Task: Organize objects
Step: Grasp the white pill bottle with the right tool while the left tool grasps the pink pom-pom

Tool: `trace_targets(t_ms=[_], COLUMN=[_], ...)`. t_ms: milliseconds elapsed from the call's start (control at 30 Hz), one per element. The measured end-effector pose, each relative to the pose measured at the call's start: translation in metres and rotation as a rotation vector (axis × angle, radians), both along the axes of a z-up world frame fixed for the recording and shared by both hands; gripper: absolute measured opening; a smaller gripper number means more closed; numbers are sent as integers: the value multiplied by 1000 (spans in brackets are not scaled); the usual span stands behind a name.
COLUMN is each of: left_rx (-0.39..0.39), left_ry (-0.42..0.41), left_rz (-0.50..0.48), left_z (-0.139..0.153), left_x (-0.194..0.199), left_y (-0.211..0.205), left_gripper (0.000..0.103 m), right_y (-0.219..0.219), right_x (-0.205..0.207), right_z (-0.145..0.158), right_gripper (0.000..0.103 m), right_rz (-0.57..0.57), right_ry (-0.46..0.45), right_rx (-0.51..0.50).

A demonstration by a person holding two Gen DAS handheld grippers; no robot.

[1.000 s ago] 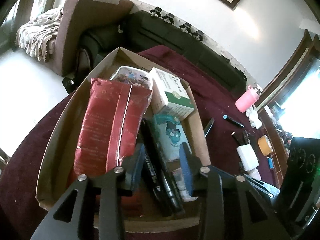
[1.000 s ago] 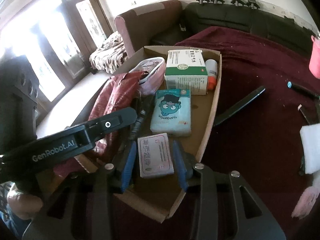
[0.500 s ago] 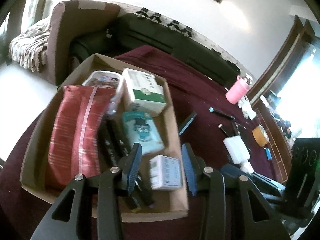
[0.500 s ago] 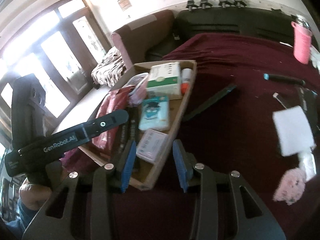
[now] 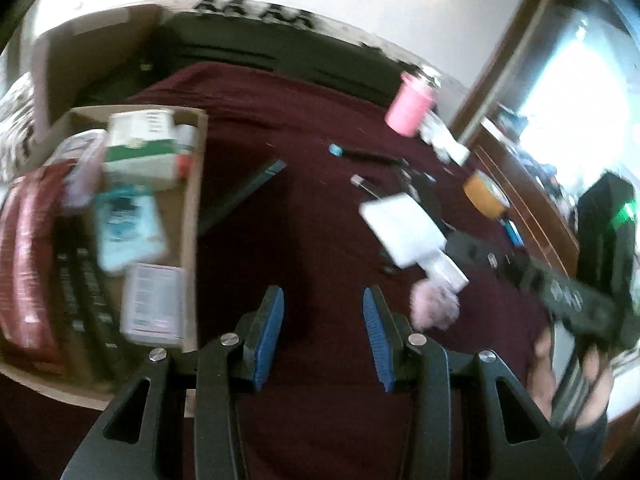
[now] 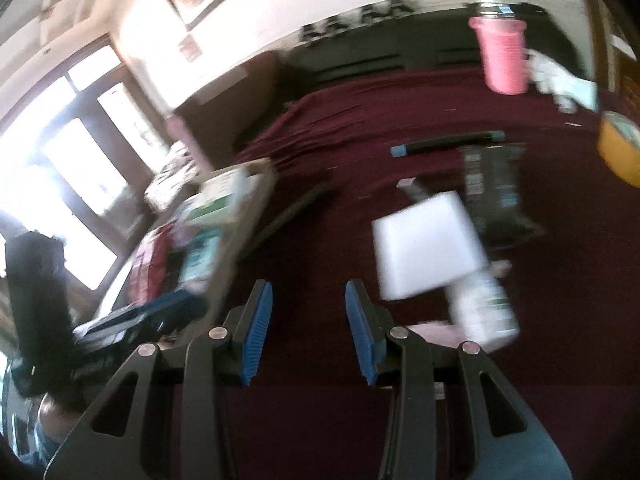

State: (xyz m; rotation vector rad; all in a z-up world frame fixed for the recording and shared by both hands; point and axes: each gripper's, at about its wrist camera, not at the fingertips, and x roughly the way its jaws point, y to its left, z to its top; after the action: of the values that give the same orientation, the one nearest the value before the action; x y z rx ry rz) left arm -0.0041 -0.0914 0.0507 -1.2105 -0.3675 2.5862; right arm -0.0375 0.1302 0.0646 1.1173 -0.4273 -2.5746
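A cardboard box (image 5: 193, 216) sits at the left on the maroon cloth, holding a red pouch (image 5: 22, 256), a green-and-white carton (image 5: 142, 152), a teal packet (image 5: 126, 228), a small pink-white box (image 5: 154, 308) and black markers. The box also shows in the right wrist view (image 6: 240, 216). My left gripper (image 5: 323, 320) is open and empty over bare cloth right of the box. My right gripper (image 6: 309, 320) is open and empty, left of a white block (image 6: 426, 244) and a small white bottle (image 6: 484, 308). Both views are blurred.
Loose on the cloth: a black strip (image 5: 240, 196), a blue-capped marker (image 5: 364, 155), a white block (image 5: 402, 228), a pink fluffy item (image 5: 434, 308), an orange tape roll (image 5: 484, 198), a pink tumbler (image 5: 410, 106), a dark packet (image 6: 496, 188). A sofa lies behind.
Both grippers have swung right, away from the box and toward the loose items. The small pink-white box now lies in the box. Both grippers stay open.
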Motion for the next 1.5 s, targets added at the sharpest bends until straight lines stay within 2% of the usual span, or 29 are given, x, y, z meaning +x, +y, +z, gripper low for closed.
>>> trace_targets(t_ms=[100, 200, 367, 400, 467, 600, 767, 833, 1033, 1300, 1400, 1433, 1500], left_rx=[-6, -13, -12, -10, -6, -6, -4, -9, -101, -138, -171, -172, -183], left_ry=[-10, -15, -19, -21, -19, -13, -30, -48, -88, -115, -82, -77, -60], left_rz=[-52, -83, -129, -137, -152, -199, -261, -259, -241, -188, -186, -184, -175], left_z=[-3, -5, -6, -6, -4, -1, -2, -6, -21, -37, -38, -38, -39], left_x=[1, 3, 3, 4, 4, 5, 1, -4, -18, -35, -34, -34, -34], left_y=[19, 30, 37, 38, 42, 58, 87, 99, 134, 148, 152, 153, 151], left_gripper=[36, 36, 37, 38, 46, 49, 57, 57, 57, 57, 57, 56, 45], right_y=[30, 45, 49, 50, 49, 49, 71, 82, 101, 101, 102, 102, 102], right_x=[-7, -18, -32, -33, -34, -27, -2, 5, 9, 12, 14, 15, 16], right_z=[-5, -17, -41, -45, -53, -52, -37, -37, -48, -46, -41, -40, -38], right_gripper=[36, 36, 36, 36, 35, 31, 31, 31, 31, 31, 31, 31, 31], right_rz=[-70, -80, -93, -92, -79, -68, -143, -166, -174, -164, -172, -175, -175], right_ry=[-47, -105, -159, -163, -185, -189, -171, -156, -158, -141, -126, -121, -117], right_rx=[73, 114, 124, 119, 123, 143, 116, 94, -5, -28, -21, -21, -21])
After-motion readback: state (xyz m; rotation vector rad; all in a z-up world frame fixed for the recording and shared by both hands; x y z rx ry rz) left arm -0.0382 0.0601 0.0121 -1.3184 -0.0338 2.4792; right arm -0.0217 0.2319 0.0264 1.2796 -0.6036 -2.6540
